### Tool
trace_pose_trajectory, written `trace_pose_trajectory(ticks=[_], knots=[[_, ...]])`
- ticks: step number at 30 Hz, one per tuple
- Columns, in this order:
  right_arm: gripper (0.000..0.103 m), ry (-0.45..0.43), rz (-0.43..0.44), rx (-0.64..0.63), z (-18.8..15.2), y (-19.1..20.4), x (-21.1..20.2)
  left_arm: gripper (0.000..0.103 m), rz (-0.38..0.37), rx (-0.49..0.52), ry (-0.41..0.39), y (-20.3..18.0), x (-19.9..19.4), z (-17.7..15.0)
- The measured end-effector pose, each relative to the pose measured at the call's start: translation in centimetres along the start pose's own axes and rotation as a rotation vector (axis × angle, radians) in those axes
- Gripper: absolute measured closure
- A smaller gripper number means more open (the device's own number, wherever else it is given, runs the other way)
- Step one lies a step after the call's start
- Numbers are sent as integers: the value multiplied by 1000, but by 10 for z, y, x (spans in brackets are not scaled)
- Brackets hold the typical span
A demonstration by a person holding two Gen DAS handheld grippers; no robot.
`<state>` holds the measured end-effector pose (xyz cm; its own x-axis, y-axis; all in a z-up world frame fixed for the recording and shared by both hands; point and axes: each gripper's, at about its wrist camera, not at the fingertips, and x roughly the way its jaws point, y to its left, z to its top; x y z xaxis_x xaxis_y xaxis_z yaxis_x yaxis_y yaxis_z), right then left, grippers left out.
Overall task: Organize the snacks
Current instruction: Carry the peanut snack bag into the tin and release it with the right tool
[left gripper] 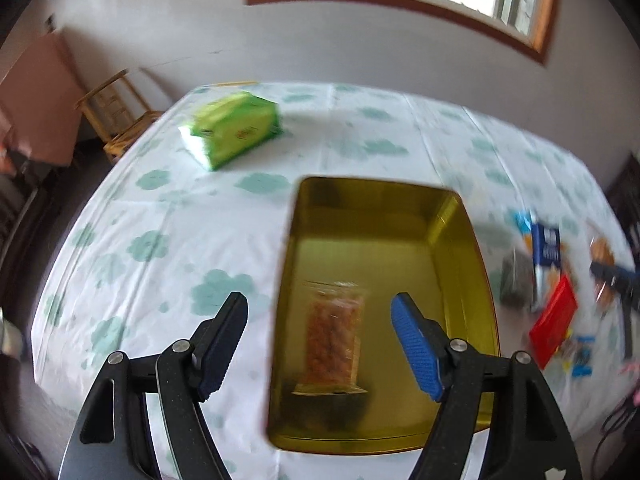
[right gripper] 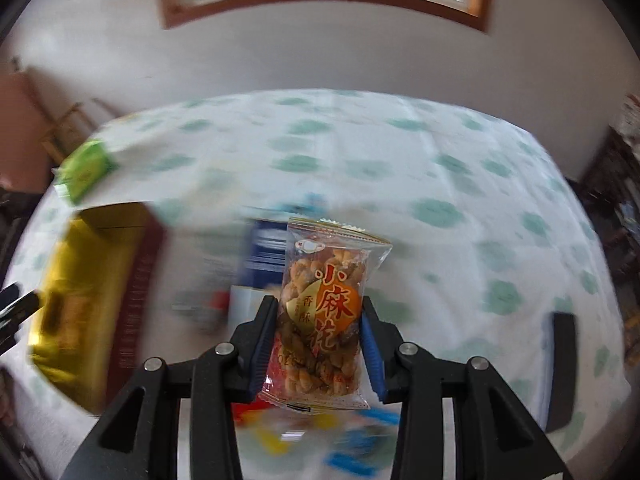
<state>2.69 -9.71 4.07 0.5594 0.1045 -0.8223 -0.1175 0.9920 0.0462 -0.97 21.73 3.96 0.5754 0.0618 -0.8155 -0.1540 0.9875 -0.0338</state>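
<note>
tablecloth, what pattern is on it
White tablecloth with pale green cloud-shaped blotches, clearest in the left wrist view.

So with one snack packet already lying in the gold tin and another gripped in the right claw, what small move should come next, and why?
Probably carry the right claw left toward the gold tin. Its pads are clamped on a clear twist-snack packet held above the table, the tin sits to its left with room beside the packet already inside, and the left claw is open and empty above it.

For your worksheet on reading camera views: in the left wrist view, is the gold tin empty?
No. A clear snack packet of fried twists lies flat on the floor of the gold tin.
</note>
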Motion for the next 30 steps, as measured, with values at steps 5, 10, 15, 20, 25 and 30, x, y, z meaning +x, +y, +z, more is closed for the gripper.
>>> trace_pose_trajectory(ticks=[5, 10, 15, 20, 25, 30], knots=[[63, 30, 180, -107, 4, 77, -5, 31, 63, -97, -20, 40, -11, 1], [63, 69, 249, -212, -4, 144, 8, 31, 130, -185, -6, 79, -16, -8], [63, 133, 244, -260, -13, 182, 35, 31, 144, -235, 16, 100, -16, -17], [63, 165, 216, -304, -20, 203, 57, 31, 142, -245, 41, 107, -12, -28], [62, 191, 189, -339, -27, 211, 72, 31, 126, -229, 63, 100, -6, -33], [58, 106, 229, -335, -26, 202, 56, 31, 106, -193, 47, 84, -9, -30]])
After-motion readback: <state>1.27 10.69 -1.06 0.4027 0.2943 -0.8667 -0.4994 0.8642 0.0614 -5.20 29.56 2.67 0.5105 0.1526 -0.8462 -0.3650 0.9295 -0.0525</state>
